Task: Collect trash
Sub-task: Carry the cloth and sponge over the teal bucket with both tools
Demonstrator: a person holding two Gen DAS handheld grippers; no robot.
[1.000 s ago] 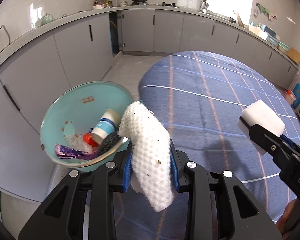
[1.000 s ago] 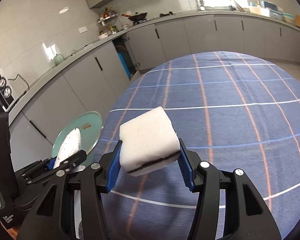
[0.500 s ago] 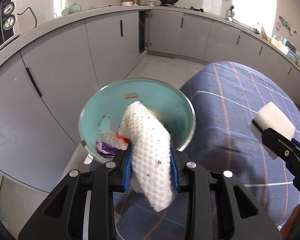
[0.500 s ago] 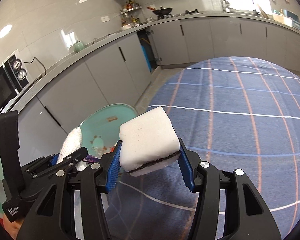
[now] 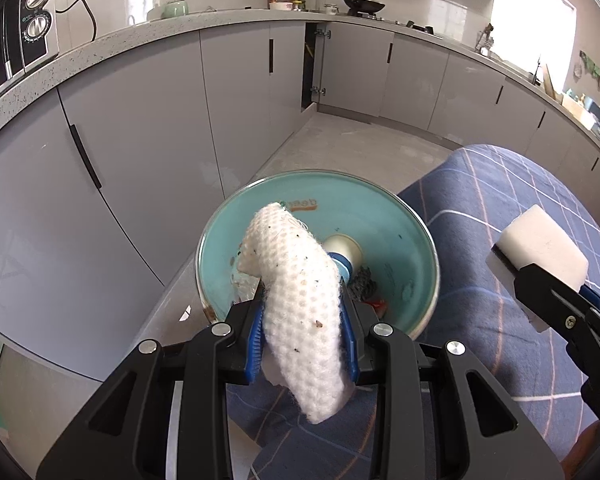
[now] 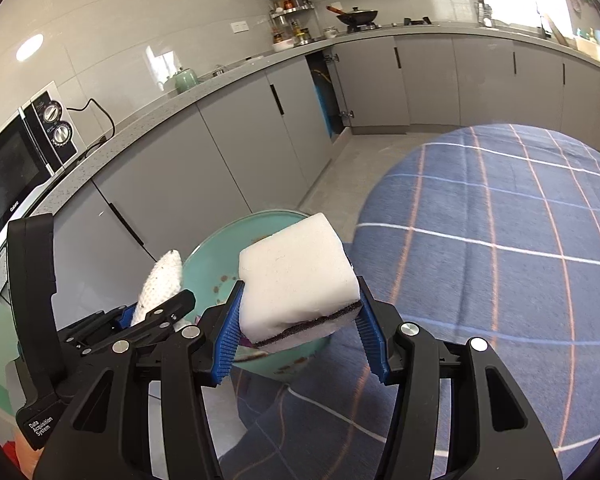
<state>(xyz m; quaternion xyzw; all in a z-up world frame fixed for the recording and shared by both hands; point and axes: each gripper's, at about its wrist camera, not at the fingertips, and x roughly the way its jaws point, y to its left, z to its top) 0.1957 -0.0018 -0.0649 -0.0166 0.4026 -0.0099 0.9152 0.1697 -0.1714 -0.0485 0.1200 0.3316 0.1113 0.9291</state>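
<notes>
My left gripper (image 5: 302, 340) is shut on a white mesh cloth (image 5: 300, 288) speckled with dirt, held above the near rim of a teal trash bin (image 5: 380, 216). The bin holds a white-and-blue bottle (image 5: 346, 250), a dark scrap and a red bit. My right gripper (image 6: 300, 336) is shut on a white sponge with a dark underside (image 6: 296, 276), held to the right of the bin, above the table's left edge. In the right wrist view the bin (image 6: 208, 260) lies behind the sponge, and the left gripper (image 6: 156, 320) with the cloth (image 6: 162, 280) is at the left.
A blue plaid tablecloth (image 6: 500, 264) covers the table on the right. Grey cabinets (image 5: 140, 128) and a counter with a microwave (image 6: 16, 168) run along the left and back. Tiled floor (image 5: 360, 148) lies beyond the bin.
Both grippers have swung left, off the table and over the bin. The bin now sits centred under the cloth, and the sponge is closer to the bin.
</notes>
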